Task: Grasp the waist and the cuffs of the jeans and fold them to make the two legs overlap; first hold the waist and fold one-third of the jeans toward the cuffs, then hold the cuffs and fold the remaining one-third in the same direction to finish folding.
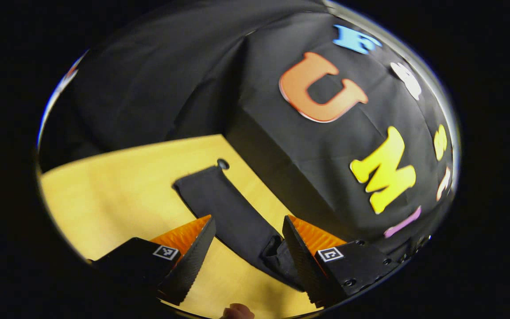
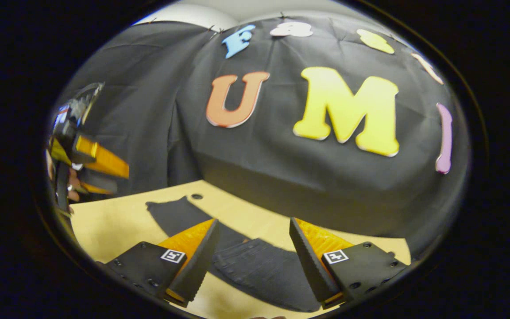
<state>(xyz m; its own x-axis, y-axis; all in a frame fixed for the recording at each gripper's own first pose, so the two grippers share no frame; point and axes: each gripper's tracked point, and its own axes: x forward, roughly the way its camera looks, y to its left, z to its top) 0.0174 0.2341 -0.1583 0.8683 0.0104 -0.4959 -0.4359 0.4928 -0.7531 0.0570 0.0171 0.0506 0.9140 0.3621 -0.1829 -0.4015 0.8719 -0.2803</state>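
Dark jeans (image 1: 233, 212) flat on tabletop (image 1: 117, 190). Left tool (image 1: 248, 241) apart, probably over cuff; right tool (image 2: 253, 248) apart above waist. Lower both, pinch edges squarely before folding.

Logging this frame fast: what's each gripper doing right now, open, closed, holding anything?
Left gripper: jaws open, the jeans lie between them, not clamped.
Right gripper: jaws open above the jeans, holding nothing.

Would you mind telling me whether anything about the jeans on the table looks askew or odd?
Nothing stands out. The jeans lie flat as one dark strip on the table, apart from bunched cloth beside the open left gripper.
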